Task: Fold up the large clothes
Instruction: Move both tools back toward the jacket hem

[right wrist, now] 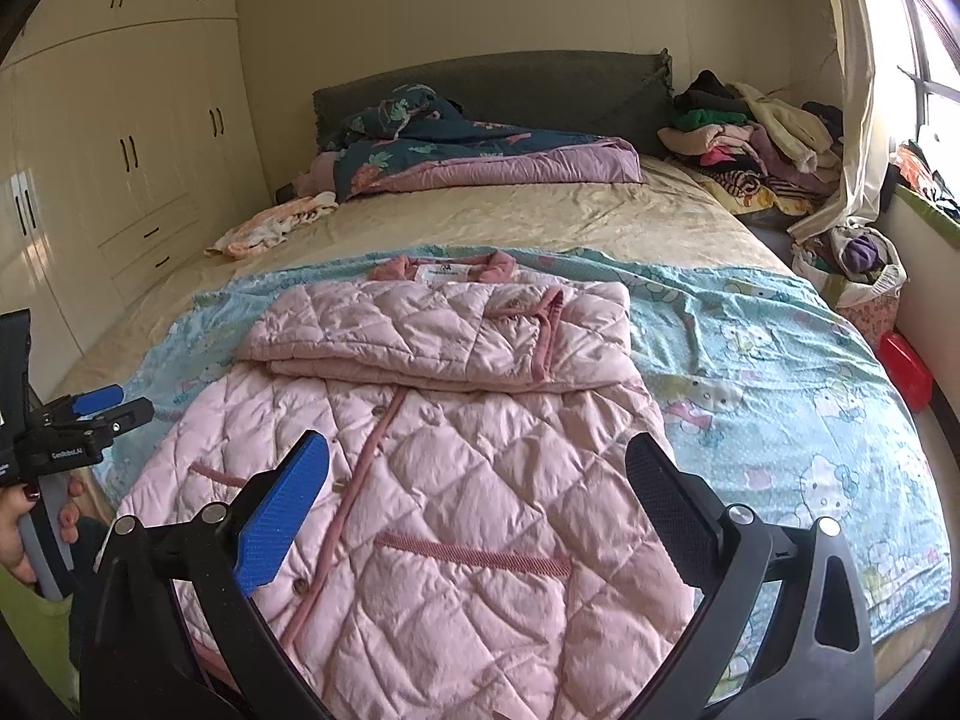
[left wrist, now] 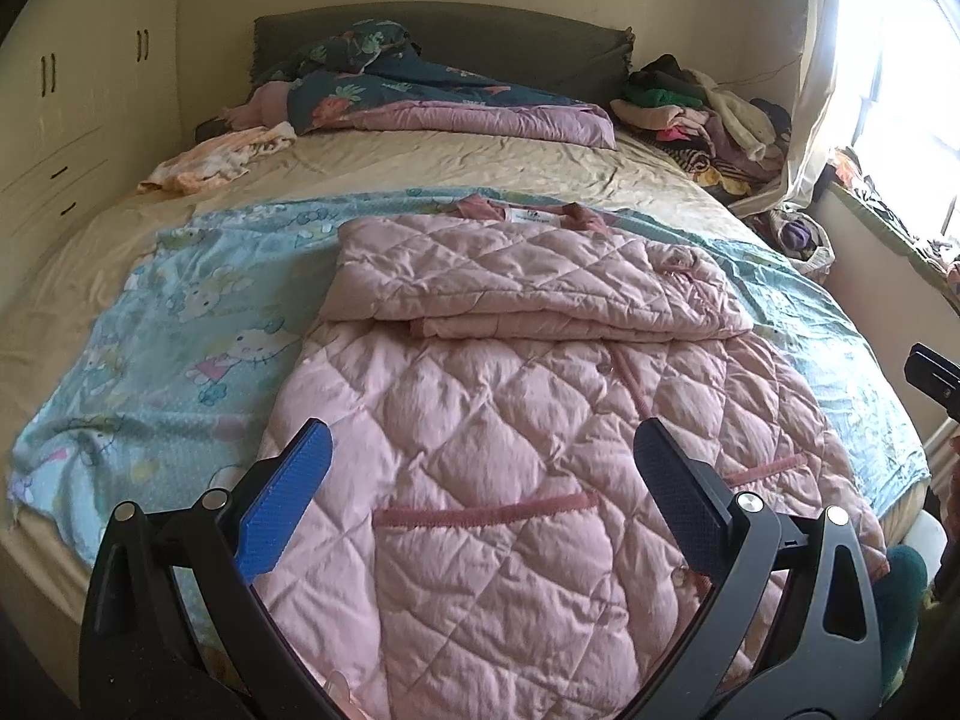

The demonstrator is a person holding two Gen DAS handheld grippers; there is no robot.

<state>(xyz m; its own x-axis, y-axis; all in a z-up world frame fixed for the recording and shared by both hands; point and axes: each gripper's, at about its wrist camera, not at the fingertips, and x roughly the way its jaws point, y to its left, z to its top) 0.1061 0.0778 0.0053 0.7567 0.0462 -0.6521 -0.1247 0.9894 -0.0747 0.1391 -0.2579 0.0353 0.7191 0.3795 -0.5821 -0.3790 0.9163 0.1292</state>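
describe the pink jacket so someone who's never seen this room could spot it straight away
On the bed, find the light blue cartoon-cat sheet across its near half. The pink quilted jacket lies on it, sleeves folded across the chest; it alone has diamond stitching and darker pink trim.

We carry black grippers, left gripper and right gripper, with ribbed blue pads, silver screws; nails painted dark red.

You have one pink quilted coat lying flat, front up, on the blue cartoon sheet; both sleeves are folded across its chest, collar farthest away.
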